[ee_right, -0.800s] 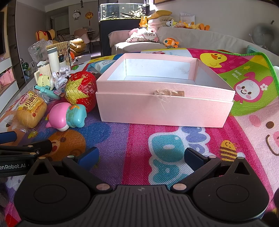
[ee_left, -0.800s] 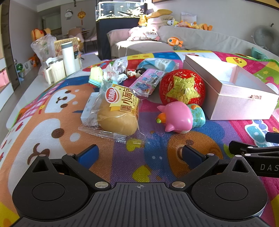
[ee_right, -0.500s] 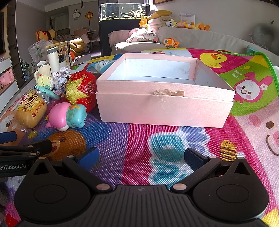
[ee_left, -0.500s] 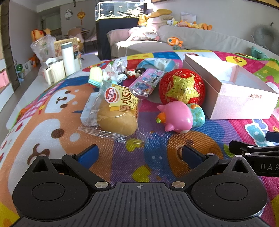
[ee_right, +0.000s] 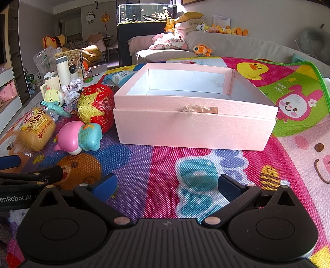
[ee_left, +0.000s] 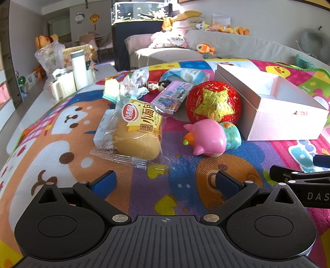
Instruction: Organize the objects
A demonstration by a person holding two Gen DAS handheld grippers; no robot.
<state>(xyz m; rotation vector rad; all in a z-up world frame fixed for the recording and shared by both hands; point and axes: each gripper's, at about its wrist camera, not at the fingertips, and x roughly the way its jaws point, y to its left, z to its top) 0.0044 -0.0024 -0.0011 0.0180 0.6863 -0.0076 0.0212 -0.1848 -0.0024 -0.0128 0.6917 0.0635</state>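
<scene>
An open pink box [ee_right: 193,127] stands on the play mat, empty inside; it also shows in the left wrist view [ee_left: 284,121]. Left of it lie a red ball with a gold star [ee_left: 213,103], a pink and teal toy [ee_left: 208,137], a wrapped bread bun [ee_left: 137,132] and a pink snack packet [ee_left: 171,98]. My left gripper [ee_left: 165,183] is open and empty, just short of the bun and the toy. My right gripper [ee_right: 166,185] is open and empty, in front of the box.
A colourful play mat [ee_right: 165,162] covers the surface. Behind the toys lie a blue packet [ee_left: 185,75], crumpled wrappers [ee_left: 134,82] and a white flask [ee_left: 79,69] with cups. A sofa [ee_left: 226,45] and a fish tank [ee_left: 140,12] stand behind.
Both grippers have stayed open and almost still; the left view has shifted very slightly. No object has moved.
</scene>
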